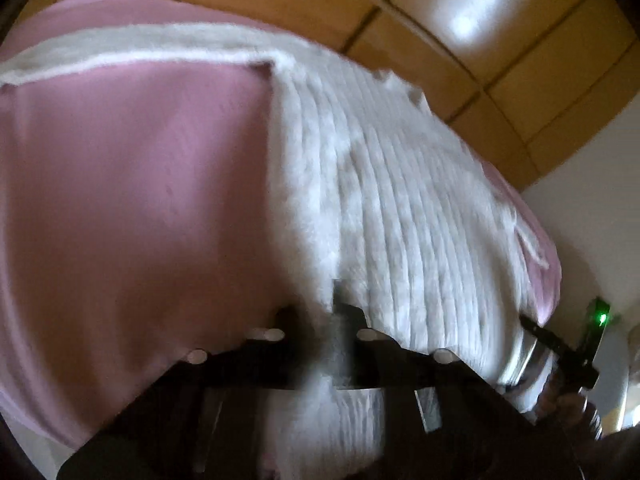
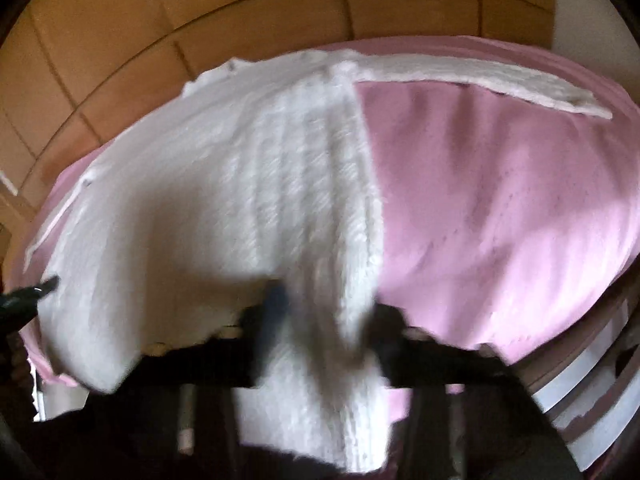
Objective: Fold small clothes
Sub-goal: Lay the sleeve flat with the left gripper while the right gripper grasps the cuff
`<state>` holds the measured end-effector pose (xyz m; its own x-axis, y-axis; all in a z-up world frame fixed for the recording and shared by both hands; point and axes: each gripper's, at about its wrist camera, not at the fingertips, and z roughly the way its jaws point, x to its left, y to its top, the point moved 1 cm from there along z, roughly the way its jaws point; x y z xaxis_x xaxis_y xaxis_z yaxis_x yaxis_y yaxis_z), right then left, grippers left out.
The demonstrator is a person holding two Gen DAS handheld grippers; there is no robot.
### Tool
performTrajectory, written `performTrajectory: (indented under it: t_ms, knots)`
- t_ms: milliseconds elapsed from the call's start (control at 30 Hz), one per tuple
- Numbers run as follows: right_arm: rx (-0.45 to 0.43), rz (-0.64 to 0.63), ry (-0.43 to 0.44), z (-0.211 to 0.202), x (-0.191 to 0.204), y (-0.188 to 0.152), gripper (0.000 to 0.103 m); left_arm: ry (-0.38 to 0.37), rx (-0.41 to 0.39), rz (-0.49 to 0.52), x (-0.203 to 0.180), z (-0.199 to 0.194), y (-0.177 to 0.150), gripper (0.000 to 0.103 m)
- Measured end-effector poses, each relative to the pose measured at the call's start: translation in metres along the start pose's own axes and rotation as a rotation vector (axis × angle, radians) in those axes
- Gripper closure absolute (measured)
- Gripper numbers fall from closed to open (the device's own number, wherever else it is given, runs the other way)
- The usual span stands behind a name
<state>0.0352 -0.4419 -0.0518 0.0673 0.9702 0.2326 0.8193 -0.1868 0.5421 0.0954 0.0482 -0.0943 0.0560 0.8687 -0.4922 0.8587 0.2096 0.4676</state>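
Observation:
A white ribbed knit sweater (image 1: 400, 220) (image 2: 240, 200) lies spread on a pink cover (image 1: 140, 200) (image 2: 500, 200). One sleeve (image 1: 140, 52) (image 2: 480, 80) stretches flat along the far side. My left gripper (image 1: 320, 320) is shut on the sweater's near edge, with white knit bunched between its black fingers. In the right wrist view my right gripper (image 2: 328, 312) is shut on a thick fold of the near hem, which hangs down between its fingers. The other gripper's black tip (image 2: 44, 284) shows at the sweater's left edge. Both views are blurred.
A tan tiled floor (image 1: 440, 20) (image 2: 160, 40) lies beyond the pink surface. A white wall (image 1: 592, 220) stands at the right. Brown and white striped edges (image 2: 580, 392) show below the cover's near right corner. A green light (image 1: 602, 316) glows on the other device.

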Motion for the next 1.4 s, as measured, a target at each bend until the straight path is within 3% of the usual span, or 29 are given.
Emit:
performTrajectory:
  t_ms: [200,333,367,400,433,500,567,600,633,767,1000,1200,1267,1300,1333,1400]
  knots:
    - [-0.019,-0.031,0.021,-0.026,0.0,0.002,0.093,0.037,-0.008,0.032,-0.006,-0.012,-0.006,0.099]
    - [0.053,-0.035,-0.032,-0.018,-0.019,-0.019,0.095,0.059,0.015,0.056,-0.004,-0.009,-0.01,0.099]
    - [0.067,-0.026,-0.008,-0.016,-0.022,-0.02,0.095,0.067,0.015,0.066,-0.007,-0.01,-0.007,0.098]
    - [0.065,-0.021,0.007,-0.018,-0.023,-0.018,0.092,0.087,0.01,0.066,-0.008,-0.012,-0.002,0.097]
    - [0.054,-0.005,0.019,-0.022,-0.027,-0.015,0.076,0.091,0.003,0.061,-0.009,-0.015,0.001,0.096]
    - [0.016,0.034,0.021,-0.032,-0.04,-0.008,0.061,0.101,-0.021,0.059,-0.011,-0.019,0.011,0.078]
    - [-0.045,0.118,-0.001,-0.04,-0.067,0.008,0.048,0.126,-0.09,0.059,-0.016,-0.025,0.023,0.046]
    - [-0.066,0.165,-0.007,-0.043,-0.078,0.012,0.036,0.128,-0.111,0.063,-0.019,-0.026,0.027,0.044]
    - [-0.102,0.238,-0.014,-0.046,-0.098,0.021,0.032,0.127,-0.132,0.077,-0.026,-0.024,0.034,0.044]
    - [-0.176,0.493,-0.05,-0.034,-0.175,0.054,0.032,0.13,-0.184,0.184,-0.06,-0.007,0.051,0.044]
    - [-0.279,0.869,-0.069,-0.01,-0.284,0.093,0.044,0.146,-0.12,0.277,-0.099,0.049,0.063,0.044]
    - [-0.308,0.989,-0.136,0.003,-0.333,0.126,0.044,0.19,-0.098,0.282,-0.104,0.08,0.073,0.044]
    - [-0.298,0.959,-0.186,0.006,-0.337,0.145,0.056,0.204,-0.094,0.274,-0.1,0.084,0.074,0.044]
    - [-0.281,0.939,-0.202,0.008,-0.336,0.152,0.079,0.205,-0.091,0.265,-0.097,0.086,0.076,0.044]
    - [-0.26,0.914,-0.214,0.011,-0.333,0.16,0.093,0.205,-0.09,0.252,-0.093,0.088,0.076,0.044]
    - [-0.236,0.836,-0.285,0.013,-0.321,0.179,0.096,0.196,-0.091,0.233,-0.088,0.089,0.076,0.044]
